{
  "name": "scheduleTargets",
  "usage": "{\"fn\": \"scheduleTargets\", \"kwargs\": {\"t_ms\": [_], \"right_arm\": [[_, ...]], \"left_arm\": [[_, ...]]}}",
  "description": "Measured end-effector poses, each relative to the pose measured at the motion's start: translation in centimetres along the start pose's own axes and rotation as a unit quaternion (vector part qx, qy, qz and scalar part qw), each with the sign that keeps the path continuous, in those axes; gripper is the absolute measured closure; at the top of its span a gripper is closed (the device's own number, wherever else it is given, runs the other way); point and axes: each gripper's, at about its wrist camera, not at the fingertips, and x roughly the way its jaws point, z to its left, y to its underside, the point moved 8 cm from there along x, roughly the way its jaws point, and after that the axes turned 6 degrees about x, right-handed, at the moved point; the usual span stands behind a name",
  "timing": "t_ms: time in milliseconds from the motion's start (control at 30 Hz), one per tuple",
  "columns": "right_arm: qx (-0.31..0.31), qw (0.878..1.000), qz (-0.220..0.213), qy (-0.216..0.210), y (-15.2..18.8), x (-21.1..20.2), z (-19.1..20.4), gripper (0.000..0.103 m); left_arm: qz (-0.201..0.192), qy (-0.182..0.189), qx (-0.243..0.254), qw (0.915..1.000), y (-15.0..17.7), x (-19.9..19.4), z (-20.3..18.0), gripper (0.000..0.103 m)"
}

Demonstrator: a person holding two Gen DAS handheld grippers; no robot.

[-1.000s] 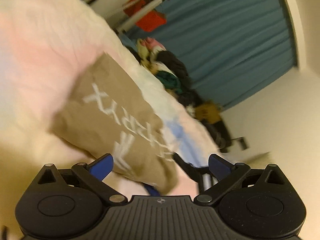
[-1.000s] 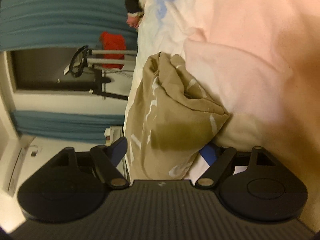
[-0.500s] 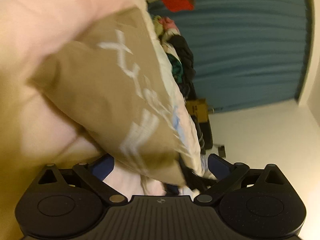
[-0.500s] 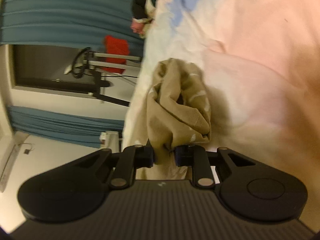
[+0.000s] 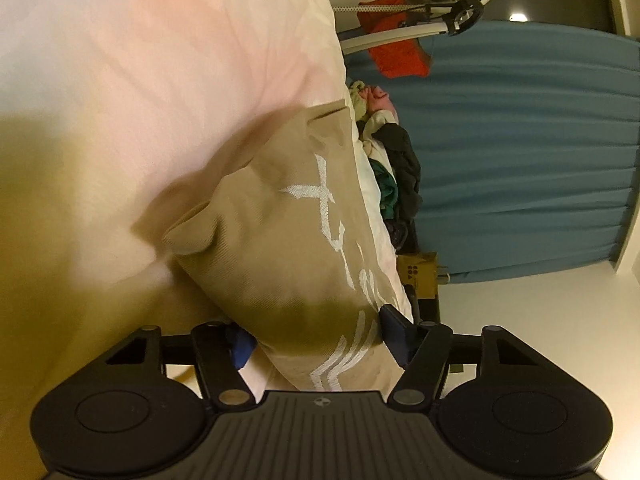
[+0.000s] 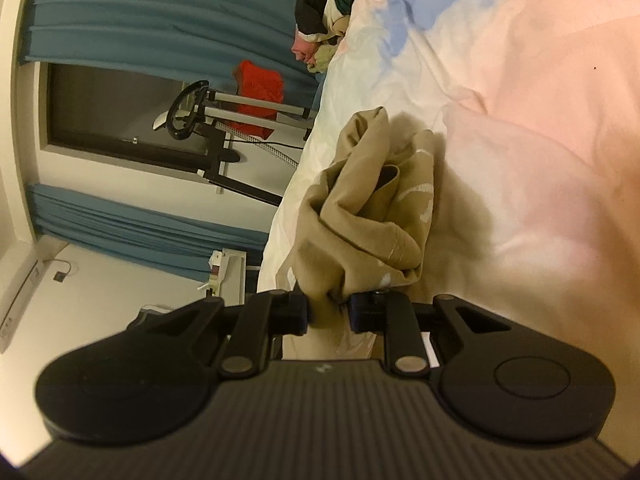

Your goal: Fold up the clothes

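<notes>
A tan garment [image 5: 280,248] with white lettering lies bunched on the pink and white bedcover [image 5: 160,80]. Its near end sits between the jaws of my left gripper [image 5: 318,338], which are closing around it; the blue pads stand at either side of the cloth without visibly squeezing it. In the right wrist view the same tan garment [image 6: 360,220] rises in crumpled folds from my right gripper [image 6: 329,314]. That gripper is shut on a pinch of the fabric, lifted slightly off the bedcover [image 6: 520,160].
A pile of mixed clothes [image 5: 396,176] [image 6: 324,0] sits at the far end of the bed. Beyond it hang teal curtains [image 5: 520,160] [image 6: 140,12], with a metal-framed stand [image 5: 440,20] [image 6: 208,120] carrying a red item [image 5: 394,56]. A cardboard box [image 5: 418,276] stands by the bed.
My right gripper shut on the tan garment and lifted it a little. My left gripper rolled, sank toward the garment's other end, and its jaws narrowed around the cloth.
</notes>
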Motion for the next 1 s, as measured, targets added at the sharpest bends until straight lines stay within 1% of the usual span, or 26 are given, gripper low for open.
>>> {"fn": "scheduleTargets", "kwargs": {"t_ms": [100,267,400,500,600,733,833,967,1000], "right_arm": [[-0.019,1.0,0.001,0.014,0.6,-0.8,0.2,0.082],[-0.045,0.998,-0.007,0.032,1.5,-3.4,0.7,0.082],[-0.02,0.999,-0.022,0.029,1.1,-5.6,1.3,0.082],[0.002,0.999,-0.038,0.021,0.1,-7.3,1.9,0.082],[0.03,0.997,-0.065,0.021,-1.8,-9.6,2.5,0.082],[0.042,0.995,-0.093,0.01,-4.6,-11.3,3.9,0.082],[0.044,0.994,-0.098,0.013,-7.5,-11.6,4.2,0.082],[0.049,0.993,-0.109,0.018,-14.2,-10.9,4.7,0.082],[0.036,0.992,-0.119,0.021,-16.4,-10.6,5.4,0.082]], "left_arm": [[0.001,0.004,0.009,1.0,0.2,-0.3,-0.2,0.045],[0.02,0.007,0.031,0.9993,0.6,-1.3,-1.2,0.051],[0.037,0.017,0.042,0.9983,0.6,-1.6,-3.7,0.055],[0.051,0.026,0.034,0.9978,0.9,-1.5,-6.3,0.06],[0.077,0.019,0.035,0.9962,1.1,-0.8,-9.4,0.065],[0.102,-0.005,0.081,0.9915,1.2,2.4,-14.3,0.066],[0.116,-0.008,0.1,0.9881,2.0,5.4,-17.1,0.069],[0.127,-0.006,0.103,0.9865,2.5,12.1,-20.9,0.071],[0.127,-0.004,0.108,0.986,2.9,14.2,-22.4,0.072]]}}
